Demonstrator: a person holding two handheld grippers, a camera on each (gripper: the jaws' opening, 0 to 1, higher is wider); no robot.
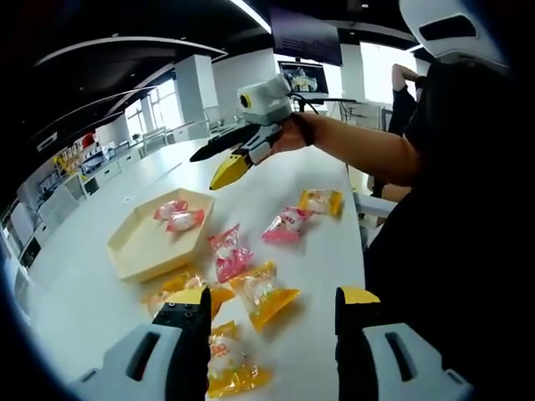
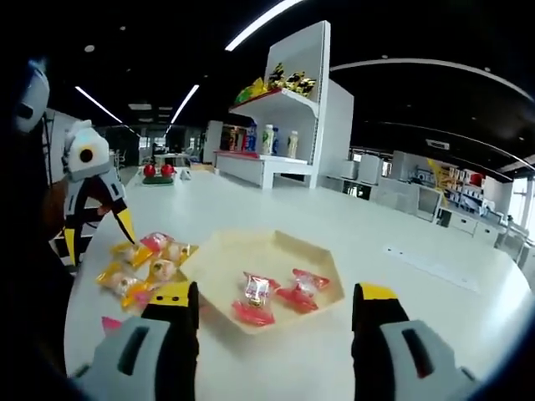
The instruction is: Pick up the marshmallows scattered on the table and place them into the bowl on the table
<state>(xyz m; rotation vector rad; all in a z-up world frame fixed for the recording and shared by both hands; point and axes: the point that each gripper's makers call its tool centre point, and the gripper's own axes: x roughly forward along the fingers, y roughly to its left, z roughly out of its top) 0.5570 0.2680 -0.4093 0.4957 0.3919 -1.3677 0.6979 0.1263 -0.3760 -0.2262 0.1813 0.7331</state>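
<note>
So the wrapped marshmallows [image 1: 261,291] are scattered on the table [image 1: 301,167] just beside the bowl [image 2: 219,266], with two pink ones [image 2: 276,299] already inside it. Light, squishy, crinkly packs: best pinched mid-body. Left gripper [image 1: 272,322] and right gripper [image 2: 276,322] are both held open, empty. One pack is partly hidden behind a left jaw.

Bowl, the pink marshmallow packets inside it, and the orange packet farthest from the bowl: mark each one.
Bowl [image 2: 219,266]: right gripper view, bare floor near its left rim.
Pink marshmallow packets [image 2: 255,299]: right gripper view, middle of the left packet.
Orange packet [image 1: 323,201]: left gripper view, centre of its wrapper.
</note>
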